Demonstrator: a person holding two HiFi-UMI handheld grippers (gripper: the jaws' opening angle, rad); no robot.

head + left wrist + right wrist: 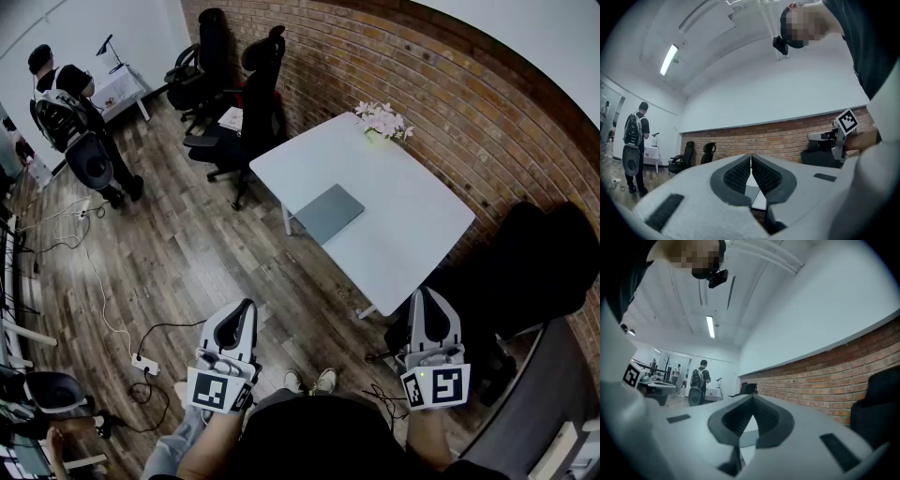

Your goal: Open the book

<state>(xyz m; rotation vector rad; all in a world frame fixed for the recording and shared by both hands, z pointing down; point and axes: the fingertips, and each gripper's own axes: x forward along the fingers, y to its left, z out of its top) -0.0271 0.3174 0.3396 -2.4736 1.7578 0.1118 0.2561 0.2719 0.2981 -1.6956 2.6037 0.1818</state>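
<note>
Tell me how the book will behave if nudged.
The book looks thin and flat, so probably light and fairly stiff. On the smooth table it may slide rather than open. It lies by the edge, so a push could tip it off.

An office-like workroom. A red brick wall [450,84] runs along the upper right and grey-brown wood-plank flooring [187,253] fills the centre. Black swivel office chairs [246,103] stand at the top, beside a white rectangular table [403,216]. A white power strip [143,364] with trailing cables lies lower left.
</note>
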